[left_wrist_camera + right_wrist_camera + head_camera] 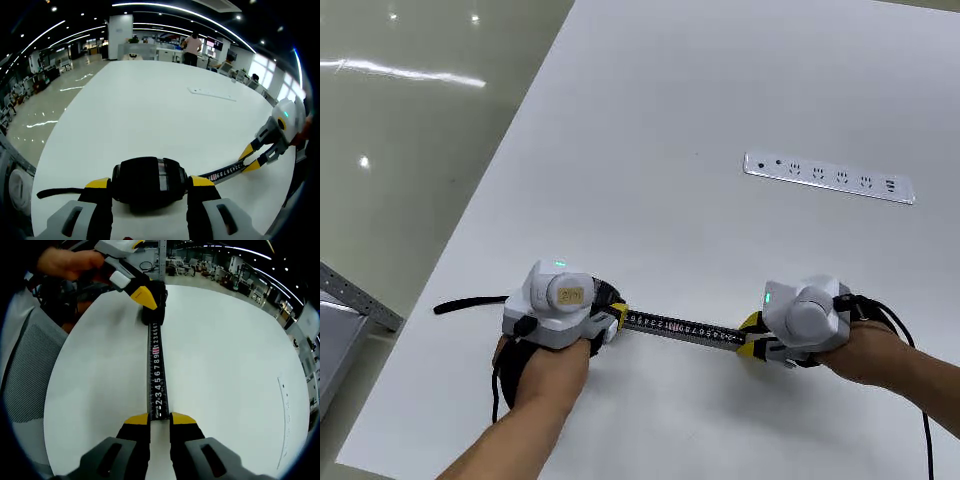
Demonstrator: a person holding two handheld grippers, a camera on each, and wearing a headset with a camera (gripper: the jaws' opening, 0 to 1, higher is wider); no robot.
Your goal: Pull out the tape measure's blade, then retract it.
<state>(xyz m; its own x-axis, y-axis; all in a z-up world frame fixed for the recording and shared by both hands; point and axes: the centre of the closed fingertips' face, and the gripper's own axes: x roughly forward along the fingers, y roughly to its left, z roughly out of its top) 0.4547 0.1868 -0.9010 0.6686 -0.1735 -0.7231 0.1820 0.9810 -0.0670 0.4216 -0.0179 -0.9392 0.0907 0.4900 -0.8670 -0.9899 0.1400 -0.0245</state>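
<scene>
The pulling-out step is judged to be in hand: a short stretch of the narrow black blade with white numerals is drawn out of the round black tape-measure case, and retraction is not yet begun. The case is clamped by the left gripper, whose yellow-tipped jaws are pressed against its two sides. It is held low over the near part of the broad white tabletop, with a thin black wrist strap trailing from it to the left. Whether the case rests on the surface or hangs just above it cannot be told. The blade's free end is pinched by the right gripper, its yellow tips closed on the tip from either side. The blade's long axis is laid across the person from left to right – slanted a little toward the body at the right-hand end – with the printed face turned up, the case mouth facing right and the free end pointing right. A flat white power strip lies well apart on the far side. If more length is wanted, the right gripper would need to be drawn straight away along that axis while the case is held fast. For the return, the pinch is best kept and the tip guided back toward the mouth – otherwise the blade may snap home or kink.
</scene>
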